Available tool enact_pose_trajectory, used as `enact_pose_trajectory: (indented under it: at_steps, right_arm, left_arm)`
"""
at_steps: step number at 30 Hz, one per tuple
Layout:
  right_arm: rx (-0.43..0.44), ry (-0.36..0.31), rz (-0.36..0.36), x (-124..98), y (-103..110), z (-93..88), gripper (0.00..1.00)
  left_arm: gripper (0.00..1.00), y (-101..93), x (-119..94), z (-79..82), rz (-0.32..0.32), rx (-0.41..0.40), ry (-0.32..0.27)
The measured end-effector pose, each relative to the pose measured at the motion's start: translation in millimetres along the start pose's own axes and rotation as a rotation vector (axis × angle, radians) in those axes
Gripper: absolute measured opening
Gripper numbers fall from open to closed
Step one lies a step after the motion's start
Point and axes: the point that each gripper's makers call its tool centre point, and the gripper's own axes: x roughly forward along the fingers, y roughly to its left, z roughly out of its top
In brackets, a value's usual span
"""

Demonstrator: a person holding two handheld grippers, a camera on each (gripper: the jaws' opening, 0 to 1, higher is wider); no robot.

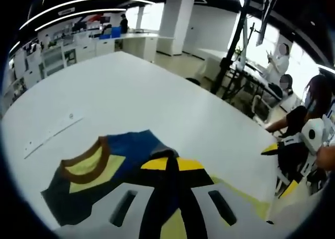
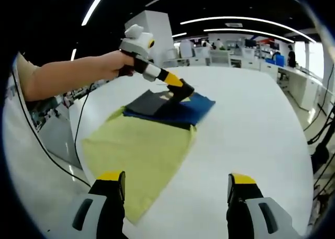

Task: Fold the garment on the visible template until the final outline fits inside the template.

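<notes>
the garment (image 2: 149, 139) lies on the white table (image 2: 251, 124), its yellow body running from just beyond our right gripper (image 2: 177, 184) away to the blue and grey collar end. there our left gripper (image 2: 184, 92) has its jaws closed on a raised fold, so that hand is nearer. the right gripper's jaws stand wide apart, holding nothing. bare tabletop stretches right; the table edge runs along the left.

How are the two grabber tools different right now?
The left gripper is pinched shut on the garment, while the right gripper has its jaws spread wide with nothing between them. The left gripper is down on the blue part of the garment; the right gripper hovers at the yellow edge nearest it, above the white table. Both have yellow-and-black tips.
</notes>
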Motion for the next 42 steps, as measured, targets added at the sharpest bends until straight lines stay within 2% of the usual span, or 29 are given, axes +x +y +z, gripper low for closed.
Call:
enact_pose_trajectory:
  at_steps: [2, 3, 4, 6, 13, 21, 33, 42]
  right_arm:
    - [-0.001, -0.001, -0.001, -0.1, -0.2, 0.4, 0.79]
    - [-0.001, -0.003, -0.001, -0.3, -0.3, 1.0, 0.79]
    - [-0.001, -0.003, -0.001, -0.5, -0.4, 1.2, 0.79]
    - [-0.003, -0.002, -0.002, -0.7, -0.8, 1.3, 0.79]
    - [-0.003, -0.001, -0.005, -1.7, -1.8, 2.1, 0.79]
    - [-0.009, -0.003, 0.0, 0.3, 0.7, 4.6, 0.79]
    - [-0.023, -0.001, 0.01, 6.6, 5.0, 10.0, 0.79]
    - [-0.034, 0.0, 0.019, 11.7, 8.0, 15.5, 0.79]
  left_arm:
    - [0.11, -5.9, 2.6, 3.8, -0.029, 0.007, -0.023]
    - [0.18, -6.6, 3.3, 3.7, -0.027, 0.004, -0.022]
    - [0.3, -7.2, 5.1, 4.2, -0.018, 0.01, -0.023]
    - [0.43, -6.9, 6.0, 6.1, -0.008, 0.021, -0.032]
    - [0.54, -1.1, 1.8, 10.2, 0.017, 0.039, -0.051]
    - [0.58, 6.0, -5.8, 4.4, 0.038, 0.038, -0.047]
    - [0.59, 28.0, -27.0, -4.8, 0.081, 0.016, -0.057]
    - [0.6, 34.9, -38.0, -11.0, 0.096, 0.021, -0.051]
